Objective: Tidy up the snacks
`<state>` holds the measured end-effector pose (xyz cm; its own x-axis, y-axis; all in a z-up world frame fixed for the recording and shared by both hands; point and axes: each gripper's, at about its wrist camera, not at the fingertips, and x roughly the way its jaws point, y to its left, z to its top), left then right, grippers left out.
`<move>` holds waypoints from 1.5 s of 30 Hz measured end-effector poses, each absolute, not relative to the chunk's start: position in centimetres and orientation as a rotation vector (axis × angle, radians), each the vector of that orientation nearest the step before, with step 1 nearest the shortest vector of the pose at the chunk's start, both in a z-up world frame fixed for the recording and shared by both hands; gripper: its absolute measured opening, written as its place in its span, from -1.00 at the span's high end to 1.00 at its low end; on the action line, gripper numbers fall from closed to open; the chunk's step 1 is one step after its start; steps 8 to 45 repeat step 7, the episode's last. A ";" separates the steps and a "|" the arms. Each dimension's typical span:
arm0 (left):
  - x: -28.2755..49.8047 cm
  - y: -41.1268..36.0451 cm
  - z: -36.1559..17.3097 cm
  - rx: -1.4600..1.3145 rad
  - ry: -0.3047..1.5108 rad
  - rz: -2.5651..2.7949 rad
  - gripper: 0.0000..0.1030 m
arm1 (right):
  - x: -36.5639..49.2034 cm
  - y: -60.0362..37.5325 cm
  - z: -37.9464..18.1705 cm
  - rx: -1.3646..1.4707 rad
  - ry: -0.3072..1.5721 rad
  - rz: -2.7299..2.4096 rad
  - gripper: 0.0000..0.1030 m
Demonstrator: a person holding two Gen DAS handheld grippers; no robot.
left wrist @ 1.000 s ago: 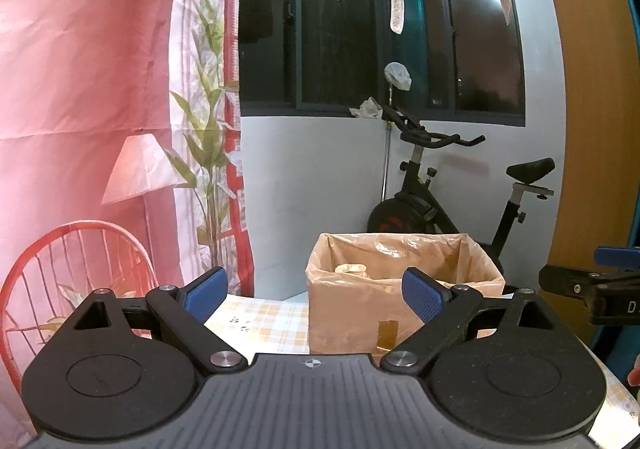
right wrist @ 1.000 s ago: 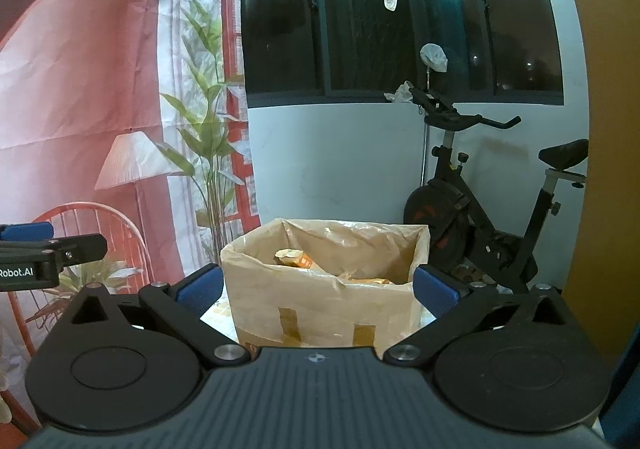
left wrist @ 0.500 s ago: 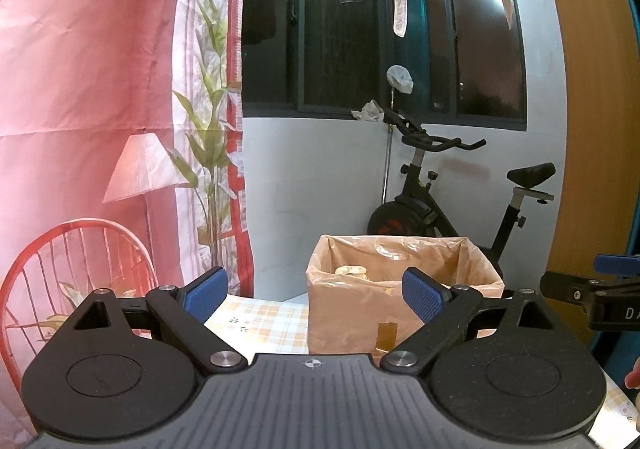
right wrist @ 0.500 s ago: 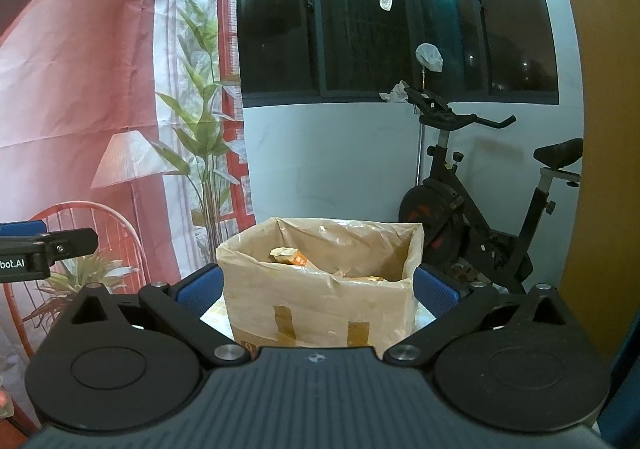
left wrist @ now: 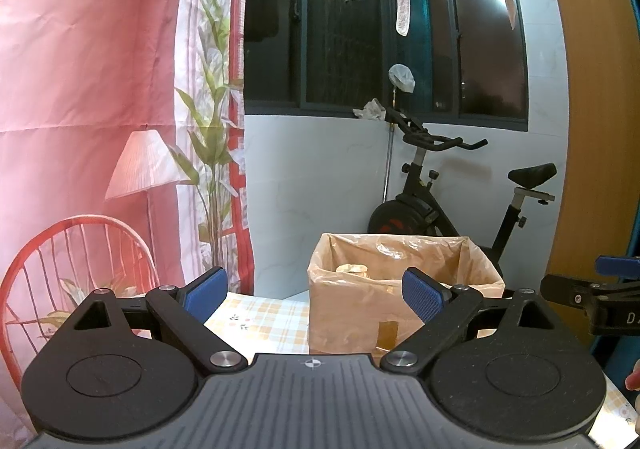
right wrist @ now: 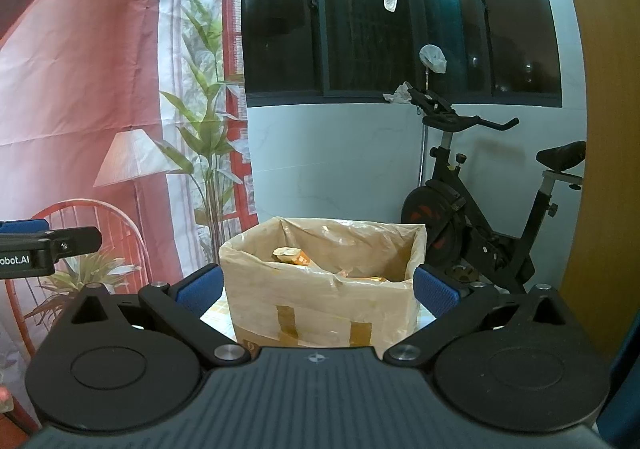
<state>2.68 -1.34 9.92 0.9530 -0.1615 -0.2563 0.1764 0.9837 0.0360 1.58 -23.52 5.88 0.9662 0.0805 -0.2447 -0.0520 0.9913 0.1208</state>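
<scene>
A cardboard box [left wrist: 352,313] [right wrist: 320,309] lined with a thin plastic bag stands on a table with a checked cloth [left wrist: 260,317]. Snack packets [right wrist: 292,256] lie inside it; one pale packet [left wrist: 352,269] shows above the rim. My left gripper [left wrist: 316,295] hovers in front of the box, open, with nothing between its blue pads. My right gripper [right wrist: 318,289] is open too, its blue pads framing the box from a distance without touching it. Each gripper's tip shows at the edge of the other's view.
An exercise bike [left wrist: 448,201] [right wrist: 480,217] stands behind the table under a dark window. A pink printed backdrop [left wrist: 80,89] hangs on the left. A wooden panel [left wrist: 592,129] borders the right side. Laundry hangs overhead.
</scene>
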 end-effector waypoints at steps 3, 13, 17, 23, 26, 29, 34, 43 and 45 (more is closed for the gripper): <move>2.6 -1.4 9.9 0.070 0.244 -0.173 -0.85 | 1.5 -23.5 5.9 0.113 0.253 0.068 -1.00; 2.6 -1.3 9.9 0.069 0.243 -0.175 -0.85 | 1.5 -23.5 5.9 0.113 0.252 0.069 -1.00; 2.6 -1.3 9.9 0.069 0.243 -0.175 -0.85 | 1.5 -23.5 5.9 0.113 0.252 0.069 -1.00; 2.6 -1.3 9.9 0.069 0.243 -0.175 -0.85 | 1.5 -23.5 5.9 0.113 0.252 0.069 -1.00; 2.6 -1.3 9.9 0.069 0.243 -0.175 -0.85 | 1.5 -23.5 5.9 0.113 0.252 0.069 -1.00; 2.6 -1.3 9.9 0.069 0.243 -0.175 -0.85 | 1.5 -23.5 5.9 0.113 0.252 0.069 -1.00; 2.6 -1.3 9.9 0.069 0.243 -0.175 -0.85 | 1.5 -23.5 5.9 0.113 0.252 0.069 -1.00; 2.6 -1.3 9.9 0.069 0.243 -0.175 -0.85 | 1.5 -23.5 5.9 0.113 0.252 0.069 -1.00; 2.6 -1.3 9.9 0.069 0.243 -0.175 -0.85 | 1.5 -23.5 5.9 0.113 0.252 0.069 -1.00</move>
